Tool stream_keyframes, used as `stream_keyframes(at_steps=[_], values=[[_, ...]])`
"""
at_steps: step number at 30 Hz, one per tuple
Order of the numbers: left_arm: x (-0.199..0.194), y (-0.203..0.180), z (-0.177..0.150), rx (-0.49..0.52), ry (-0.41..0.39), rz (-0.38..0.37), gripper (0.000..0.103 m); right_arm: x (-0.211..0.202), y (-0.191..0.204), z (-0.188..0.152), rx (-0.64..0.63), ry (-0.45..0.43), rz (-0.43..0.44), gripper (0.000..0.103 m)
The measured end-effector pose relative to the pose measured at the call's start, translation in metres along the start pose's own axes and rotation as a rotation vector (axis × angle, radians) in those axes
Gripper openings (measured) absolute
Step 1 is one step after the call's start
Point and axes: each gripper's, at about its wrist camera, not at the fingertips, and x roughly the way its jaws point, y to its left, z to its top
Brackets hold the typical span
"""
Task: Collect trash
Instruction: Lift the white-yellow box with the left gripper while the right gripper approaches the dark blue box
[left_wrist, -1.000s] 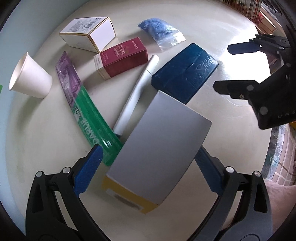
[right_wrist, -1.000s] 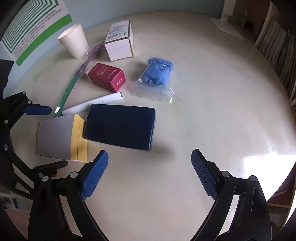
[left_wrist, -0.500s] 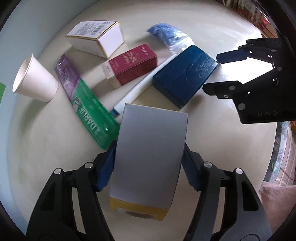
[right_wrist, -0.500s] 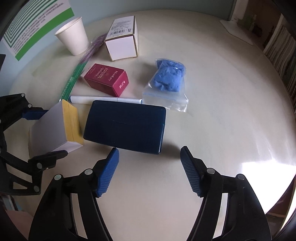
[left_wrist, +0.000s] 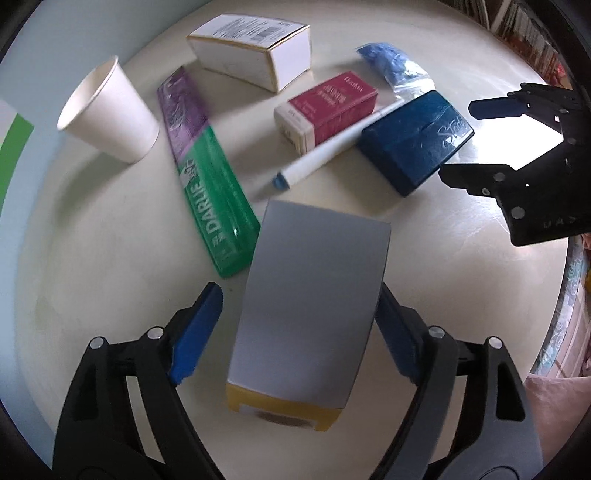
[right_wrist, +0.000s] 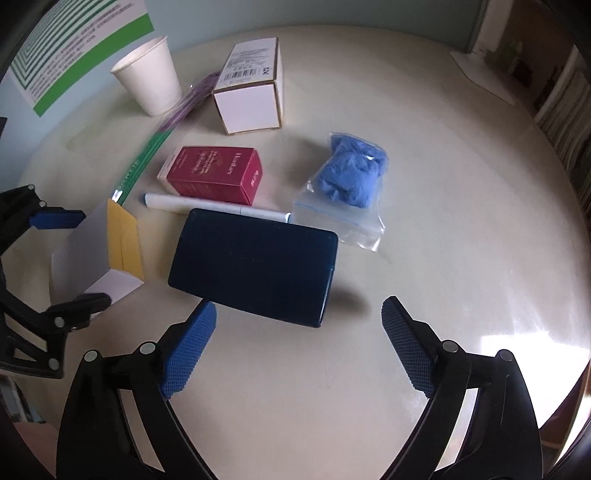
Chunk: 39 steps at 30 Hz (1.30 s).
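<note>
Gripping check: my left gripper (left_wrist: 295, 325) straddles the grey box with the yellow end (left_wrist: 314, 306); the right pad is at the box's side, while a gap shows between the left pad and the box, so I judge the fingers apart and not clamped.
Box position: it lies on the cream table (left_wrist: 110, 240), its far corner just beside the green toothpaste carton (left_wrist: 214, 199).
Right side: my right gripper (right_wrist: 295, 350) hovers with fingers wide apart, just short of the near edge of the dark blue case (right_wrist: 255, 266); nothing is between the pads.
Other trash: paper cup (left_wrist: 110, 114), white box (left_wrist: 255, 51), red carton (left_wrist: 328, 107), white pen (left_wrist: 332, 147) and bag of blue gloves (right_wrist: 347, 177) all sit farther back on the table.
Method, left: I centre the box between the pads and close squarely on its long sides, so it does not twist out.
Method, right: I push forward until the pads reach past the case's short ends before closing.
Risk: the pen rests against the case's far edge and may roll when the case lifts.
</note>
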Motion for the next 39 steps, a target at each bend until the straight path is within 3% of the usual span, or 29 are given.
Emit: stream_keyframes(at_steps=[4,6,10,11,18,21,23,24,25,26,27,29,31,33,36,39], values=[[0.011,-0.001,-0.006,-0.021,0.016,-0.010,0.080,0.007,0.007,0.005,-0.046,-0.001,-0.018,0.093],[0.010,0.005,-0.013,-0.030,0.021,-0.034,0.069,0.009,0.010,0.008,-0.058,-0.011,-0.014,0.095],[0.008,0.011,-0.023,-0.047,0.024,-0.042,0.062,0.005,0.012,0.015,-0.068,-0.023,-0.009,0.093],[0.008,0.013,-0.024,-0.052,0.022,-0.033,0.062,0.005,0.010,0.016,-0.074,-0.034,0.002,0.090],[0.002,0.024,-0.041,-0.094,0.007,-0.015,0.062,-0.002,0.012,0.023,-0.086,-0.054,0.031,0.025],[-0.003,0.031,-0.049,-0.126,-0.004,-0.007,0.062,-0.002,0.013,0.029,-0.082,-0.046,0.038,0.019],[-0.005,0.037,-0.055,-0.149,-0.009,-0.008,0.062,-0.001,0.010,0.032,-0.093,-0.044,0.044,0.022],[-0.005,0.040,-0.059,-0.158,-0.008,-0.005,0.062,-0.001,0.011,0.032,-0.098,-0.042,0.047,0.030],[-0.005,0.043,-0.061,-0.166,-0.005,-0.002,0.062,-0.004,0.018,0.026,-0.098,-0.038,0.045,0.041],[-0.003,0.045,-0.064,-0.175,-0.001,0.000,0.062,-0.001,0.014,0.034,-0.097,-0.037,0.034,0.069],[-0.005,0.044,-0.063,-0.179,0.001,0.005,0.062,-0.003,0.013,0.033,-0.097,-0.050,0.027,0.079],[-0.007,0.046,-0.066,-0.187,0.003,0.019,0.062,-0.005,0.015,0.032,-0.110,-0.064,0.014,0.080],[-0.004,0.044,-0.068,-0.195,0.009,0.030,0.064,-0.007,0.019,0.026,-0.134,-0.065,-0.013,0.089],[-0.006,0.059,-0.058,-0.215,0.016,0.035,0.065,-0.008,0.018,0.028,-0.168,-0.068,-0.031,0.089],[-0.005,0.065,-0.063,-0.247,0.021,0.043,0.084,-0.004,0.021,0.034,-0.224,-0.073,-0.071,0.090],[-0.002,0.071,-0.067,-0.259,0.028,0.041,0.086,0.004,0.022,0.045,-0.249,-0.064,-0.066,0.093]])
